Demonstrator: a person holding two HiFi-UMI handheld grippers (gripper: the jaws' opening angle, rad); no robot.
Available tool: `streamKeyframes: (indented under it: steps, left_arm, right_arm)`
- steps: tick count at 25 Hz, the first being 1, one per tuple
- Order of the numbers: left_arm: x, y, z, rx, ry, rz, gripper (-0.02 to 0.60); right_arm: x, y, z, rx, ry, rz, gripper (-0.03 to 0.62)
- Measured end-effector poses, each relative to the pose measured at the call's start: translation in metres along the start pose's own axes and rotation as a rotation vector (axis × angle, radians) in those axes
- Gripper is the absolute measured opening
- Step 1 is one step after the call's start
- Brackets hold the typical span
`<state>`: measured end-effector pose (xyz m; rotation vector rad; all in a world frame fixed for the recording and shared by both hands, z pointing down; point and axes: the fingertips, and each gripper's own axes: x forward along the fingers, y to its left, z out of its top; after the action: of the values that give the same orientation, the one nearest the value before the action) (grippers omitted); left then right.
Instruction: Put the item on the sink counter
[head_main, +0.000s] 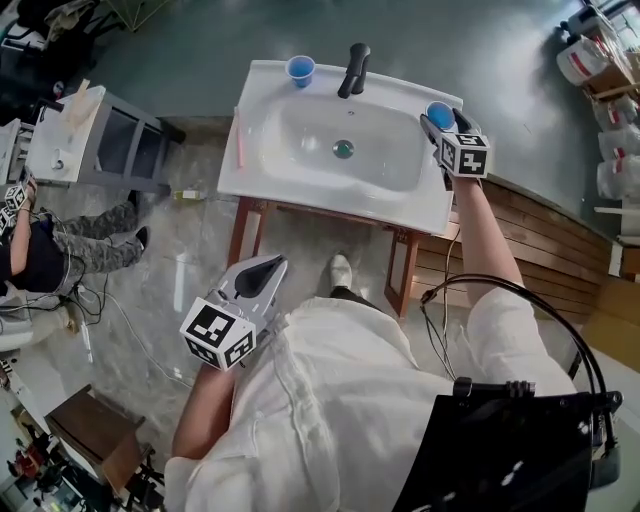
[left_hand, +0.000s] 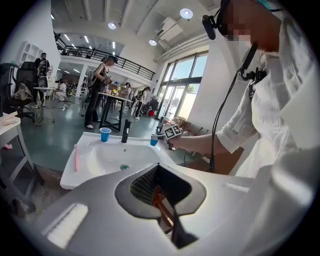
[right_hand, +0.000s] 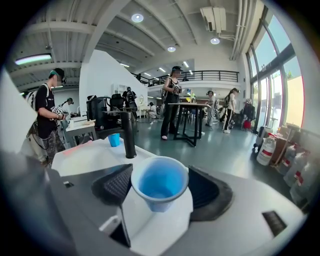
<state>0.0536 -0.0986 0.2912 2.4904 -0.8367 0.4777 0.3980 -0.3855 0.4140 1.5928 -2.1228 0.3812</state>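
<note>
A blue plastic cup (head_main: 439, 112) is at the back right corner of the white sink counter (head_main: 262, 150). My right gripper (head_main: 440, 123) is shut on the cup, one dark pad on each side of its rim. In the right gripper view the cup (right_hand: 159, 181) stands upright and empty between the pads of that gripper (right_hand: 160, 189). I cannot tell whether its base touches the counter. My left gripper (head_main: 266, 270) hangs low in front of the sink, shut with nothing in it. In the left gripper view its jaws (left_hand: 158, 168) meet and point toward the sink.
A second blue cup (head_main: 300, 70) and a black faucet (head_main: 353, 68) stand at the sink's back edge. A pink stick (head_main: 239, 138) lies along its left rim. A grey cabinet (head_main: 110, 140) and a seated person (head_main: 70, 250) are at left, white jugs (head_main: 612, 150) at right.
</note>
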Motion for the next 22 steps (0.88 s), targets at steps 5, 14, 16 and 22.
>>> streamKeyframes:
  steps: [5, 14, 16, 22]
  left_arm:
    - [-0.026, -0.004, -0.012, 0.015, -0.016, -0.021, 0.005]
    - [-0.083, -0.02, -0.043, 0.038, -0.056, -0.063, 0.005]
    - [-0.098, -0.022, -0.05, 0.036, -0.066, -0.073, 0.005]
    - [-0.148, -0.035, -0.081, 0.035, -0.073, -0.113, 0.006]
  right_arm:
    - [-0.03, 0.034, -0.003, -0.007, -0.007, 0.007, 0.348]
    - [-0.096, 0.109, -0.017, -0.007, -0.024, 0.017, 0.348]
    - [-0.109, 0.129, -0.019, -0.008, -0.025, 0.02, 0.348]
    - [-0.155, 0.196, -0.021, 0.004, -0.044, 0.04, 0.348]
